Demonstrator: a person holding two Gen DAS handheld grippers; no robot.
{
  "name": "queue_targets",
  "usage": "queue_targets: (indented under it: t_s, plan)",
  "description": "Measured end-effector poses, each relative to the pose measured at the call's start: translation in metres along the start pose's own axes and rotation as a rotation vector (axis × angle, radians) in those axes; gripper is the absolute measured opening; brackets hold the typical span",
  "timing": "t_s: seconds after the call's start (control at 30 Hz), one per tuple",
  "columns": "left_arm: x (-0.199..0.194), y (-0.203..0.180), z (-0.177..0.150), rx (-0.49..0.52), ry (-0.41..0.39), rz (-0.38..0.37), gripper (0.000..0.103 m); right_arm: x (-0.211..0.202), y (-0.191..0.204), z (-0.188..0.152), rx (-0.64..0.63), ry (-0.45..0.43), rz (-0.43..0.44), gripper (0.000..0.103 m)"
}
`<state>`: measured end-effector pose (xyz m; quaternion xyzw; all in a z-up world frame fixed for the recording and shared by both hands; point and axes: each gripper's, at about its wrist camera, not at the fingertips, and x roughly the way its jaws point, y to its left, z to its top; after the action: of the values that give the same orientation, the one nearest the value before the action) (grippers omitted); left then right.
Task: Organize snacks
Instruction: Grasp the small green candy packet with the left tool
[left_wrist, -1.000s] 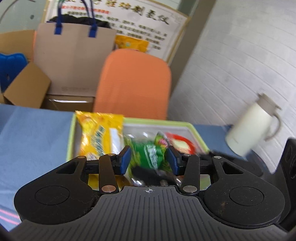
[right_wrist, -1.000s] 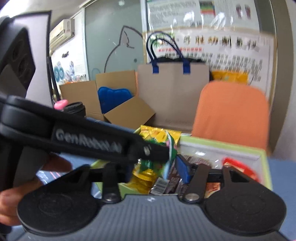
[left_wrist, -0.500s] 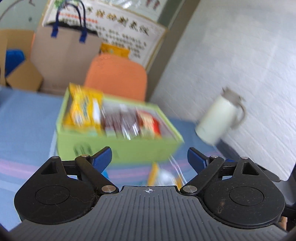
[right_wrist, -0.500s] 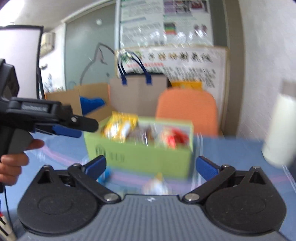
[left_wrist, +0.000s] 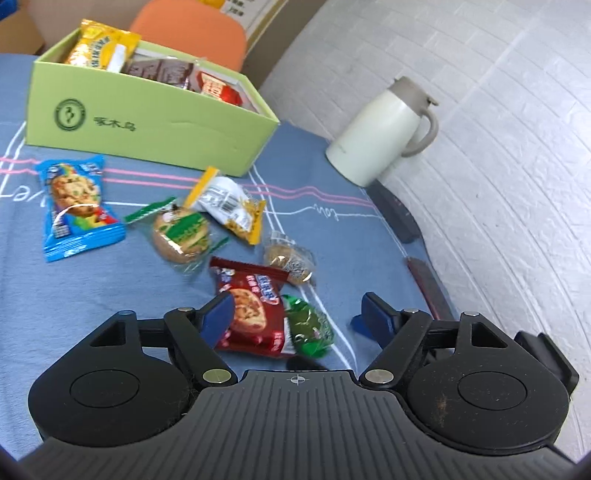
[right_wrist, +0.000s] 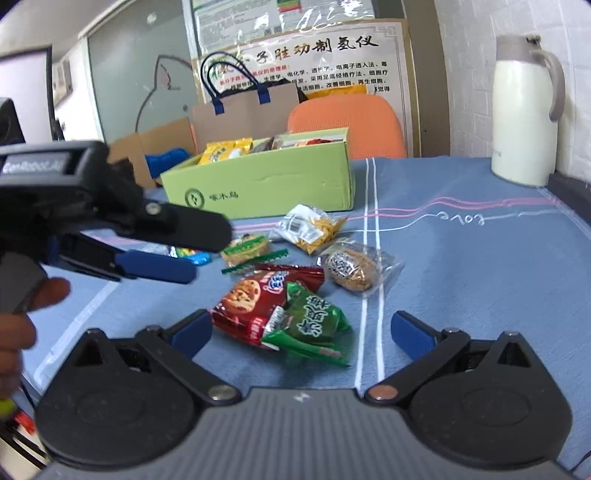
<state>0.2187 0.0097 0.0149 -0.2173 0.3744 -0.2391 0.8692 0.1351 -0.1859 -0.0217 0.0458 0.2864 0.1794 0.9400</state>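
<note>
Some snacks are already in the green box (left_wrist: 147, 122): a yellow pack, brown ones and a red one poke out the top. More still lie loose on the blue worktop (left_wrist: 92, 295), so I think I am partway done.

Close to me the red cookie pack (left_wrist: 255, 314) lies with the green pack (left_wrist: 308, 326) partly on top of it. Past them are the round cake in clear wrap (left_wrist: 290, 258), the yellow chip bag (left_wrist: 229, 203) and the green-striped biscuit (left_wrist: 183, 232).

My left claw (left_wrist: 295, 315) has just been closing a bit, yet it is apart and grips nothing; the red pack lies by one finger. My right claw (right_wrist: 299, 332) is wide apart, holding nothing.

Only my left view shows the blue cookie pack (left_wrist: 75, 206) whole. Only my right view shows my other claw from the side, and maybe a bit of that blue pack behind it.
</note>
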Motion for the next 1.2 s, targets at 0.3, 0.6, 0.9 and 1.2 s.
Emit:
queue_targets:
  t_s: [0.3, 0.6, 0.9, 1.2]
  plan:
    - [0.029, -0.006, -0.002, -0.028, 0.080, -0.001, 0.046, 0.005, 0.001, 0.001, -0.047, 0.010, -0.003, 0.102]
    - [0.044, -0.028, -0.011, 0.059, 0.136, 0.003, 0.024, 0.003, 0.000, -0.003, -0.052, -0.006, 0.017, 0.101]
    - [0.057, -0.024, -0.016, 0.080, 0.157, 0.048, 0.019, 0.017, 0.007, -0.007, -0.105, 0.002, -0.003, 0.072]
    - [0.033, -0.026, -0.004, 0.090, 0.076, -0.006, 0.002, -0.001, 0.022, 0.016, -0.157, -0.038, -0.045, 0.051]
